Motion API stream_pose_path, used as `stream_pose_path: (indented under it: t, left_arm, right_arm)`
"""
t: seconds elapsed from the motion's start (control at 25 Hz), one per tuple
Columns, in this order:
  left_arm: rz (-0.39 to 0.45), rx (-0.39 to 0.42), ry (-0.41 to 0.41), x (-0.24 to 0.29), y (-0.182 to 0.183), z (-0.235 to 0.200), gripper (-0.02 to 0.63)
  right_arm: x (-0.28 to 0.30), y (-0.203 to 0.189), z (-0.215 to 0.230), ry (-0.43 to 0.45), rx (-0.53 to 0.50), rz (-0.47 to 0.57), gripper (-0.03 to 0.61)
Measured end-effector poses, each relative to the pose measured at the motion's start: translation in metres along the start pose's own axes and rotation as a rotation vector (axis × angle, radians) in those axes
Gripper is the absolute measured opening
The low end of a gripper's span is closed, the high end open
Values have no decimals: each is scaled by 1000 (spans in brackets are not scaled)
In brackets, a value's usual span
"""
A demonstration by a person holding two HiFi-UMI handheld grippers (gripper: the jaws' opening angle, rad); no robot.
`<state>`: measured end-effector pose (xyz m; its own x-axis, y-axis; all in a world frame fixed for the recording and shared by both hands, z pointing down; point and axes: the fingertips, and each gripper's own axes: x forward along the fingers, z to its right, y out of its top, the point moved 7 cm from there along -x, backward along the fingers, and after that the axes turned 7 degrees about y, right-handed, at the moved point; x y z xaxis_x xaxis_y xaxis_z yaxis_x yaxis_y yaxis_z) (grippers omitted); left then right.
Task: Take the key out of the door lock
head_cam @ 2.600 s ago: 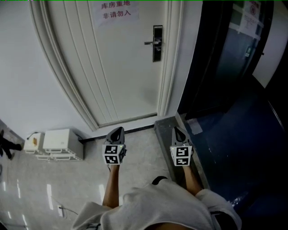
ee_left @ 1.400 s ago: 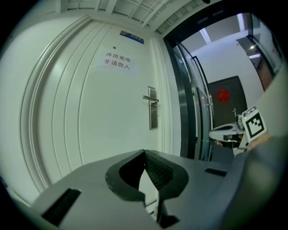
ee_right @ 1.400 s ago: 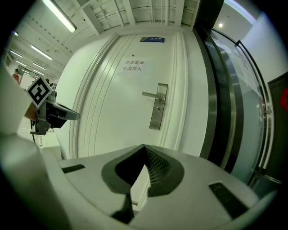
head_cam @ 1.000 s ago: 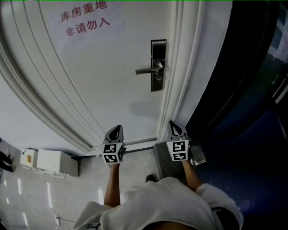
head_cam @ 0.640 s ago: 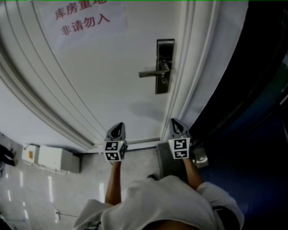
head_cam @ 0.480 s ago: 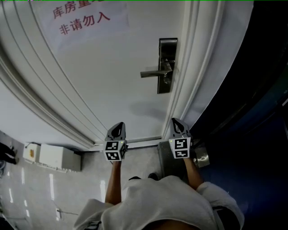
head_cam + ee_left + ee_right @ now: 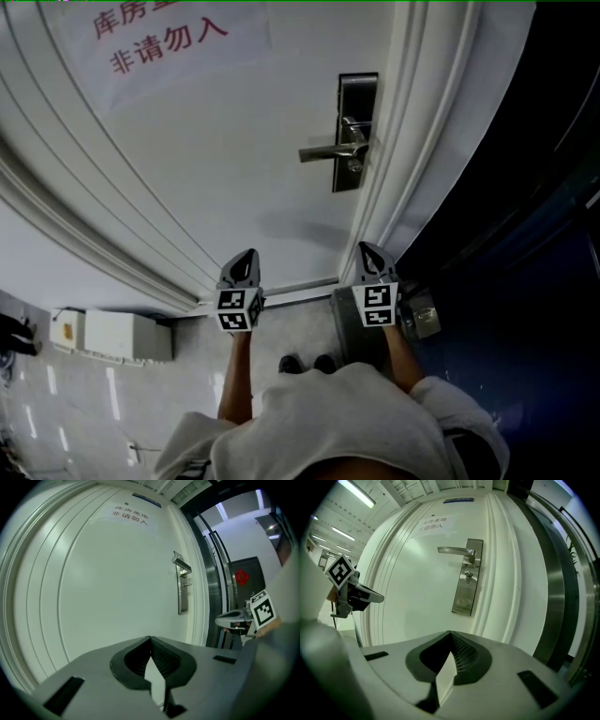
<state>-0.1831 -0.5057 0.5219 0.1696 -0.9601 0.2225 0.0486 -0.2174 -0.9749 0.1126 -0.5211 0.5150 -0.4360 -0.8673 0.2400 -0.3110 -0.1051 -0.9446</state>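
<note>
The steel lock plate (image 7: 356, 131) sits on the white door's right edge, with a lever handle (image 7: 328, 152) pointing left. Under the lever a small key (image 7: 468, 577) sticks out of the plate; in the head view the key (image 7: 354, 167) is only a tiny stub. My left gripper (image 7: 247, 262) and right gripper (image 7: 368, 253) hang low, side by side, well short of the lock. Both are shut and hold nothing. In the left gripper view the lock plate (image 7: 183, 592) is far off to the right; the right gripper (image 7: 450, 633) points at the door below the plate.
A paper sign (image 7: 169, 42) with red characters is stuck on the door. On the floor at the left stands a white box (image 7: 112, 335). To the right of the door frame is a dark glass door (image 7: 525, 187), with a metal floor plate (image 7: 349, 323) at its foot.
The door and lock have come closer and look larger as the person stepped forward. Both grippers moved with the person, still shut and side by side.
</note>
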Motion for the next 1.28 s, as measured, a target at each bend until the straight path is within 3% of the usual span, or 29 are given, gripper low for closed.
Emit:
stream_pose_path:
  t: [0.48,0.88,1.12,1.28]
  left_arm:
    - [41,28,-53,19,20,-18,18]
    - [72,30,-91,26,32,-11,18]
    - [64,23,-90,25,29,-15,18]
    - [65,13,-92,24,28,-15,18]
  right_arm:
    - [18,40,3,-58,-74,52,23]
    - [34,99,28,-92,-275,116,23]
    - [43,121,42,-109,-388,86,23]
    - [49,133,46,-124,-521,67,23]
